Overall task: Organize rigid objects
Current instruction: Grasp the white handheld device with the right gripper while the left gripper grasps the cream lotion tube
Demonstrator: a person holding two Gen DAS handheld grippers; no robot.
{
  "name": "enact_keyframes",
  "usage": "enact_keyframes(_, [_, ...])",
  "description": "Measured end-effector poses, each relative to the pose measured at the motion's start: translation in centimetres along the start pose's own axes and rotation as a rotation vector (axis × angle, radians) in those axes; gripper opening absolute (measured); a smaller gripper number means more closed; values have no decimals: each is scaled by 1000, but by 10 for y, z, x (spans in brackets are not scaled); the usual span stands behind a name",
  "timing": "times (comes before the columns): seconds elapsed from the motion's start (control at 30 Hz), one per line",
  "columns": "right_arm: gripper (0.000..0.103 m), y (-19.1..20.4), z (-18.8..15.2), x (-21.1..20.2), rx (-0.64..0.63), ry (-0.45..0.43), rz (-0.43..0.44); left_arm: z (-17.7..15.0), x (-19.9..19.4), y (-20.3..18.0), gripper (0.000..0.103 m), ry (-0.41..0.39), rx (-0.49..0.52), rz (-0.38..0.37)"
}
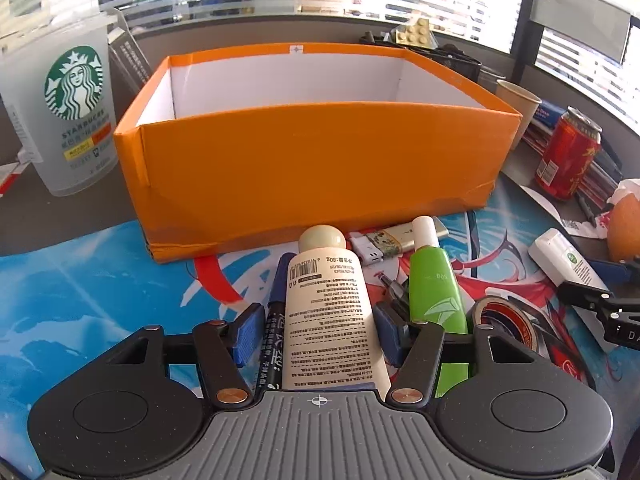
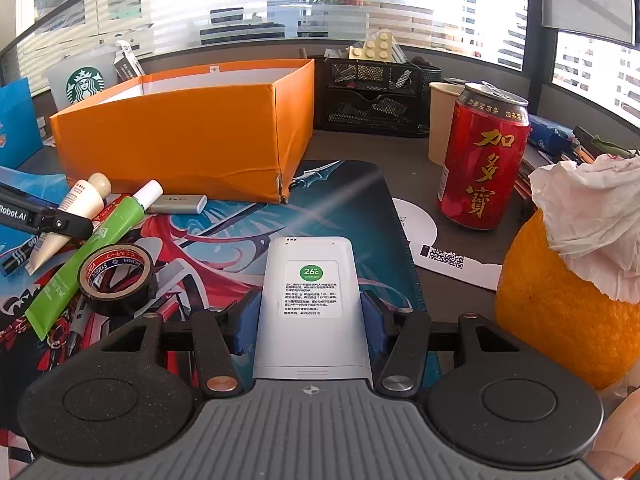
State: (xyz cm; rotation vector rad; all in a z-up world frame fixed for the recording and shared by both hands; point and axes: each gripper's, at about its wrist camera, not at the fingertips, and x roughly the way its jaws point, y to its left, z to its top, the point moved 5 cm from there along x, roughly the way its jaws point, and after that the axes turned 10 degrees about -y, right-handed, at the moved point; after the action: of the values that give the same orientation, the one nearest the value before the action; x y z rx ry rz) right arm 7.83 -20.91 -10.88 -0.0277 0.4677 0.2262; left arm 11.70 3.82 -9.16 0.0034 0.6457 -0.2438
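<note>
Your left claw (image 1: pixel 320 330) has its pads against the cream tube (image 1: pixel 332 312), hiding its tail, at 6 o'clock of the orange box (image 1: pixel 312 160), while your right claw (image 2: pixel 310 320) clamps the white remote (image 2: pixel 310 304), its near end cut off.

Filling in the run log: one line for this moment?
left claw: shut on cream tube | right claw: shut on white remote | orange box: empty
</note>
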Motion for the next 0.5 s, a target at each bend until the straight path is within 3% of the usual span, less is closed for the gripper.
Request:
enact_keyframes(0.07, [50, -1, 0, -1, 8, -6, 1, 2, -2, 3, 54, -11, -14, -2])
enact_keyframes(0.1, [50, -1, 1, -1, 15, -10, 3, 5, -5, 3, 49, -22, -19, -1])
enact_keyframes(0.13, [50, -2, 1, -2, 23, -13, 7, 7, -9, 4, 37, -29, -25, -15])
enact_keyframes(0.17, [50, -2, 2, -3, 31, -18, 13, 9, -12, 5, 34, -26, -36, -13])
enact_keyframes(0.4, [50, 2, 2, -4, 17, -19, 24, 12, -14, 8, 34, -13, -35, -23])
enact_keyframes(0.5, [50, 4, -1, -2, 9, -10, 20, 9, -11, 5, 41, -4, -6, -21])
